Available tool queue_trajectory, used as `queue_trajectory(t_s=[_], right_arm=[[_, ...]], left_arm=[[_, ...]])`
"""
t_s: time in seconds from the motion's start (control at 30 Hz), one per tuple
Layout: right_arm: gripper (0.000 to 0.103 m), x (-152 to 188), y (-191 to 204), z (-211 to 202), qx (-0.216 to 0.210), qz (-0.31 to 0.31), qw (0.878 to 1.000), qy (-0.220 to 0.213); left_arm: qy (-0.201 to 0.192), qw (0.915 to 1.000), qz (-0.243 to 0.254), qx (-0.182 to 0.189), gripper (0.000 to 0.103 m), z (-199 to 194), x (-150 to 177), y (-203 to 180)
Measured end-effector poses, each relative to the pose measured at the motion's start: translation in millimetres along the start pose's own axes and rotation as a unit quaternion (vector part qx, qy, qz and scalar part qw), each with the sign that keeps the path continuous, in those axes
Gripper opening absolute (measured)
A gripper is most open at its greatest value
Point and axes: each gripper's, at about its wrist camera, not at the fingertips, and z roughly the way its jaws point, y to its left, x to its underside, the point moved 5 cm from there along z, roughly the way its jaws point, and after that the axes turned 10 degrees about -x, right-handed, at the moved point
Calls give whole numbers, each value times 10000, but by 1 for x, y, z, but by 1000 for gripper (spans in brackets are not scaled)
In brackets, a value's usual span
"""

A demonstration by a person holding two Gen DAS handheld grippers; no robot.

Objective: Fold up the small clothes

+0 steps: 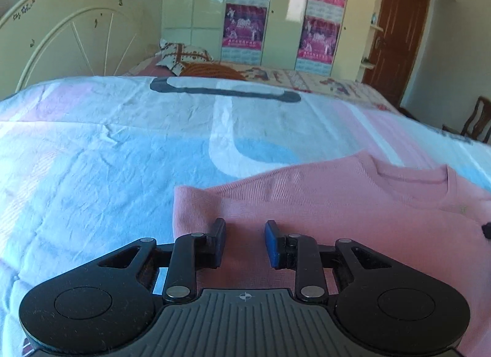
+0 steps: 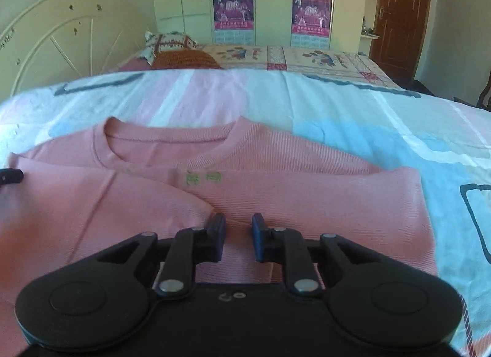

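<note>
Though blurred, green marks [image 2: 204, 177] sit on pink top [image 2: 307, 197].

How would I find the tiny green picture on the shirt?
Look at the big bed with the blue and pink sheet. On it lies a pink shirt, and just below its round neckline sits the small green mark, the only green on all that pink.

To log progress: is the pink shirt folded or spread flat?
Partly folded: the pink shirt has both sides turned inward over its front.
</note>
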Motion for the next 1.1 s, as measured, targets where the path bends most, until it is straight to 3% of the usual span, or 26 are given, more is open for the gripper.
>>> queue_trajectory(t_s=[0.1,0.13,0.17,0.2,0.3,0.5,0.67,0.8,0.87,0.97,1.03,1.1], right_arm=[[20,-3,3,-3,3,1,10000,28],[21,-4,4,-6,1,0,10000,-35],[23,-6,6,-10,-47,-1,9999,-119],[23,-7,9,-11,-116,-8,9998,-174],[23,-1,10,5,20,-113,9999,127],[28,0,14,-14,87,-337,9994,83],[34,36,12,-33,138,-609,9979,162],[33,29,18,-55,172,-397,9991,-48],[32,29,29,-64,20,-505,9986,-173],[33,43,28,-46,99,-342,9988,327],[33,44,26,-47,145,-201,9993,275],[32,40,29,-60,144,-173,9997,124]], left_arm=[[-44,10000,46,-66,29,-4,-6,-2],[-111,9997,187,-111,33,-7,-6,-5],[-75,9992,352,-151,43,-6,-4,-8],[19,9987,474,-196,44,-2,1,-10],[-44,9973,665,-297,44,-5,4,-15],[78,9982,531,-258,44,-40,24,-3],[-16,9970,678,-386,44,-75,57,5],[-260,9977,541,-310,44,-107,61,4],[-156,9973,663,-264,44,-109,69,-2],[-33,9961,804,-353,44,-102,81,-6],[39,9960,806,-380,44,-107,76,-7],[-125,9975,669,-197,45,-121,73,-5]])
